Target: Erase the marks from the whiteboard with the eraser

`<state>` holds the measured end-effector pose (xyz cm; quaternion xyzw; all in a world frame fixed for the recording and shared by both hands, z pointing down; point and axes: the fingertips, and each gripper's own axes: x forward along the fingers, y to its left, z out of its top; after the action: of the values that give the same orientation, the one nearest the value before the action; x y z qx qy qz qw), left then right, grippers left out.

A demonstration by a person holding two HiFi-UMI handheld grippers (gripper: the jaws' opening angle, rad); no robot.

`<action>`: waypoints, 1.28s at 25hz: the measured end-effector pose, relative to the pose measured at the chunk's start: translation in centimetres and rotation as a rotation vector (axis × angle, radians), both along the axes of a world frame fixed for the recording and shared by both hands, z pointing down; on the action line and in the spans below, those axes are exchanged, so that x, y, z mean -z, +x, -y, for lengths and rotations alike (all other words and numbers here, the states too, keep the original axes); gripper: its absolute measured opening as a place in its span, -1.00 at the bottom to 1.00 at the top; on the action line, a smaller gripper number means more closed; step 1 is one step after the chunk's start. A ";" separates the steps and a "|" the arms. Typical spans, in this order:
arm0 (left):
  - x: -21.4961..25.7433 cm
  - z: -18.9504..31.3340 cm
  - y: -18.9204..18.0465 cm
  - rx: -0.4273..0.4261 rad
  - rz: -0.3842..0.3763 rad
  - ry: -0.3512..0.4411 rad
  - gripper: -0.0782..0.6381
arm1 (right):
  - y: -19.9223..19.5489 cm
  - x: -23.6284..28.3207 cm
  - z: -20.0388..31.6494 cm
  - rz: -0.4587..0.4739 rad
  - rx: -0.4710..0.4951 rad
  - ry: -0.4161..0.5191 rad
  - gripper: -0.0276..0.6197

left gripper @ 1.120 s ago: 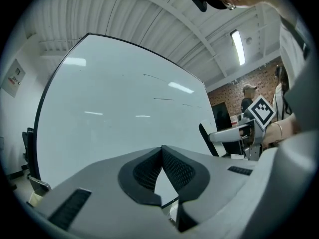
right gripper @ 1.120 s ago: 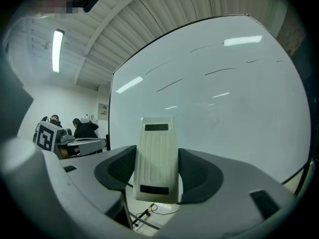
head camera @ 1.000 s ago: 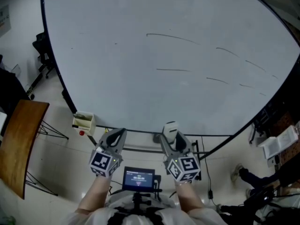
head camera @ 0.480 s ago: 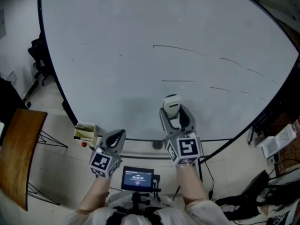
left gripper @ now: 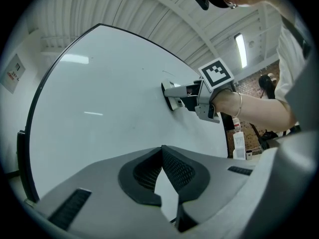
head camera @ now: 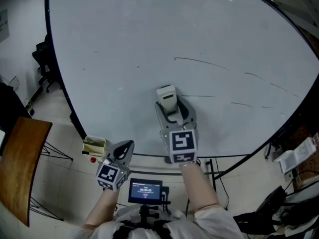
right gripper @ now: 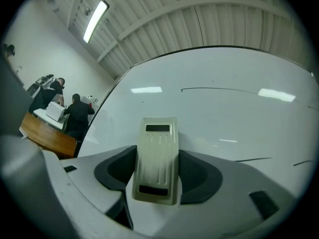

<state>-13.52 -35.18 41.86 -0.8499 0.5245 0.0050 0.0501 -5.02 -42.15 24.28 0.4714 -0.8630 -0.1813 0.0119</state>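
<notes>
**A:** What is new in the head view?

**B:** The right gripper (head camera: 173,114) has gone up. A second ago it was low, by the bottom edge of the whiteboard (head camera: 114,44). Now it is in the middle of the frame, over the board.

**A:** And the eraser (head camera: 167,97)?

**B:** The jaws hold it tight by its sides. Its top end sits just left of the short line (head camera: 199,96).

**A:** Are any marks gone?

**B:** No. The long line (head camera: 202,62) above and the small marks (head camera: 256,75) at the right are all there, same as before.

**A:** And the left gripper (head camera: 123,150)?

**B:** It stayed low, near the bottom of the frame.

**A:** What does the left gripper view show?

**B:** Its own jaws are closed together, with nothing between them. In the upper right, the eraser (left gripper: 171,96) looks to be against the board, or very close to it.

**A:** And the right gripper view?

**B:** The eraser (right gripper: 156,163) stands between the jaws in the lower middle, squeezed from both sides. One line runs above it and another is at the right.

**A:** So what does that mean?

**B:** The wiping looks ready to start. It would likely be a slide to the right, along the short line.
</notes>
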 end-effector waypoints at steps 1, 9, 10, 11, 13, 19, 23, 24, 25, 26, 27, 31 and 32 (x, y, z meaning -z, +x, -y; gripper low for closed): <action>-0.2 0.1 -0.1 0.003 -0.004 -0.002 -0.76 | 0.0 -0.1 0.1 -0.011 -0.016 0.002 -0.11; -0.3 1.3 0.6 -0.013 -0.016 -0.004 -0.76 | 2.7 0.5 1.0 -0.035 -0.125 0.072 -0.11; -0.4 1.5 0.8 -0.016 -0.016 -0.005 -0.76 | 3.7 0.6 1.2 -0.027 -0.149 0.072 -0.11; -0.4 1.6 1.0 -0.020 -0.017 -0.004 -0.76 | 4.8 0.7 1.3 -0.014 -0.174 0.068 -0.11; -0.3 1.8 1.6 -0.031 -0.018 -0.001 -0.76 | 7.3 1.0 1.7 0.014 -0.219 0.062 -0.11; -0.1 1.8 3.5 -0.069 -0.006 0.000 -0.76 | 16.2 1.5 3.2 0.110 -0.356 0.036 -0.11; 0.2 1.6 4.3 -0.081 0.001 0.010 -0.76 | 19.5 1.4 3.6 0.183 -0.382 -0.003 -0.11; 0.3 1.5 4.4 -0.081 0.001 0.013 -0.76 | 19.5 1.4 3.5 0.190 -0.378 -0.004 -0.11; 0.3 1.4 4.4 -0.079 0.002 0.013 -0.76 | 19.3 1.5 3.3 0.193 -0.369 0.001 -0.11; 0.3 1.3 4.4 -0.079 0.003 0.012 -0.76 | 18.6 1.7 2.9 0.193 -0.348 0.008 -0.11; 0.3 1.2 4.4 -0.078 0.003 0.010 -0.76 | 17.5 2.0 2.4 0.194 -0.313 0.017 -0.11; 0.5 0.9 3.9 -0.054 -0.003 0.013 -0.76 | 10.2 3.5 0.3 0.122 -0.155 0.067 -0.11; 0.4 0.7 3.7 -0.048 -0.002 0.014 -0.76 | 8.1 3.8 -0.1 0.097 -0.125 0.079 -0.11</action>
<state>-9.85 -35.92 41.47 -0.8618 0.5040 0.0106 0.0556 3.07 -42.05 20.48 0.5327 -0.8236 -0.1911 -0.0373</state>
